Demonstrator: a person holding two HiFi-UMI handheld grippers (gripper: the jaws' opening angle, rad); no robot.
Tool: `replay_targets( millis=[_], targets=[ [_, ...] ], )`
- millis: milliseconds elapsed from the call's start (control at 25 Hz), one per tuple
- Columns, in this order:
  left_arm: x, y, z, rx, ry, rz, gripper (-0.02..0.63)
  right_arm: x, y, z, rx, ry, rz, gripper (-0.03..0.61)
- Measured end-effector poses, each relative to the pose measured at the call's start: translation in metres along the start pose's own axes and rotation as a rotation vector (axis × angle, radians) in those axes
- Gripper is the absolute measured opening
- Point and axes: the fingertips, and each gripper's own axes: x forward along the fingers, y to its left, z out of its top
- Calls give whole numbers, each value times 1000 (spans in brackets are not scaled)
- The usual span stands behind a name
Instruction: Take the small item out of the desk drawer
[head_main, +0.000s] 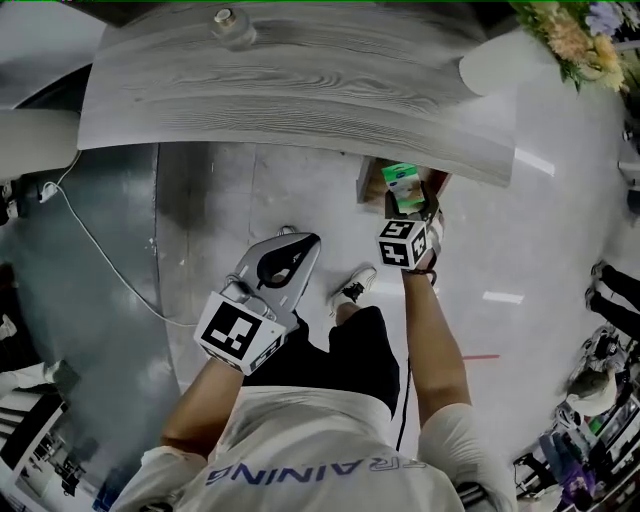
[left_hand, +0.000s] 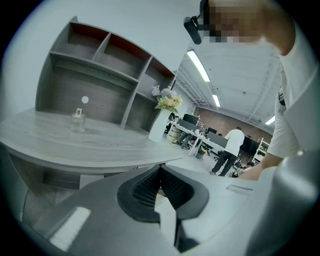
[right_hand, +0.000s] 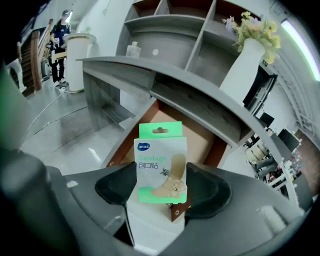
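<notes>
Right gripper view shows the right gripper (right_hand: 162, 176) closed on a small green-and-white bandage box (right_hand: 161, 165) – the black pads press its two side edges and it stands upright between them, its printed face toward the camera. Behind and below the box lies the open desk drawer (right_hand: 200, 135), brown inside, under the grey wood-grain desk (right_hand: 200, 102); the box is clear of it, held over its front end. From the head view the same box (head_main: 402, 180) shows as a green patch just ahead of the right gripper (head_main: 407, 208), over the drawer (head_main: 370, 180) that juts from below the desk's curved edge (head_main: 280, 100). The left gripper (head_main: 292, 252) hangs well apart from the drawer, low in front of the person's left side, over the pale floor (head_main: 520, 240). In the left gripper view its jaws meet in a tight V with nothing between them (the gripper (left_hand: 161, 172) holds nothing). Beyond it stand a small glass bottle (left_hand: 78, 120) on the desktop and a white vase (left_hand: 159, 126) with flowers – both untouched.
</notes>
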Motion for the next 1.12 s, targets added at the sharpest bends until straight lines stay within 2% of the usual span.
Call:
replay_targets(
  millis=[120, 320, 720, 920, 1120],
  targets=[
    [-1, -13, 14, 28, -14, -22, -2, -26, -3, 7, -10, -28, 6, 322],
    [-18, -33, 42, 60, -43, -44, -2, -85, -15, 26, 48, -87, -1, 322],
    [-42, -82, 133, 171, -170, -109, -2, -253, -85, 97, 178, -285, -97, 324],
    [-60, -110, 181, 236, -251, -157, -2, -346, -127, 131, 286, -430, -168, 324],
    [-70, -119, 214, 272, -315, -162, -2, -424, -160, 156, 343, -564, -221, 325]
  ],
)
